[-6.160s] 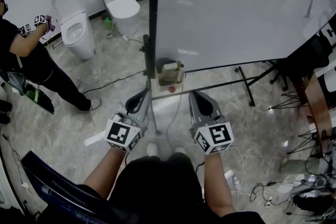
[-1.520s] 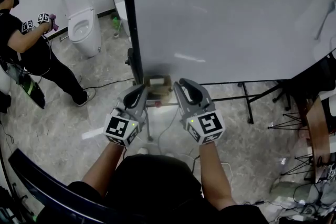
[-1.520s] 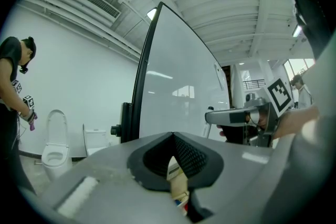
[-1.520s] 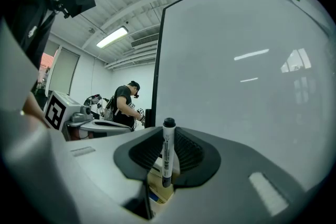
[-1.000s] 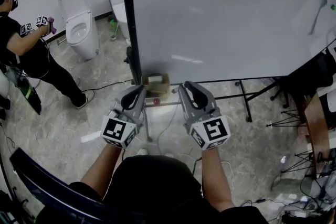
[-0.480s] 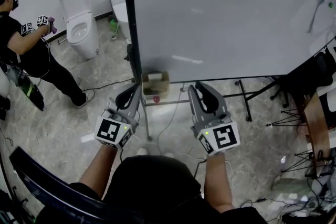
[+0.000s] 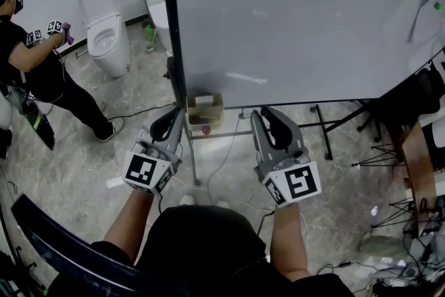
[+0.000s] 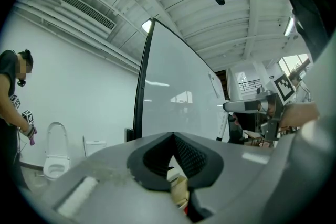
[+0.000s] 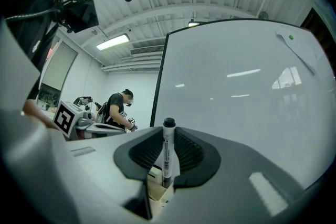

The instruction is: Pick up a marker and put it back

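Jaws of right gripper (image 9: pixel 167 140) were clamped on a black-capped marker (image 9: pixel 168 157), upright at centre of right gripper view | jaws of left gripper (image 8: pixel 174 136) were pressed together, nothing between | small box (image 7: pixel 204 110) sat mid-frame in head view, below whiteboard (image 7: pixel 299 17) edge, between both grippers.

White marker (image 9: pixel 167 153), black cap (image 9: pixel 169 122), white toilet (image 7: pixel 104 45)

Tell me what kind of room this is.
Probably a test or data-collection lab: a large white whiteboard on a black stand, white ceramic toilets standing on the grey stone floor, and loose cables.
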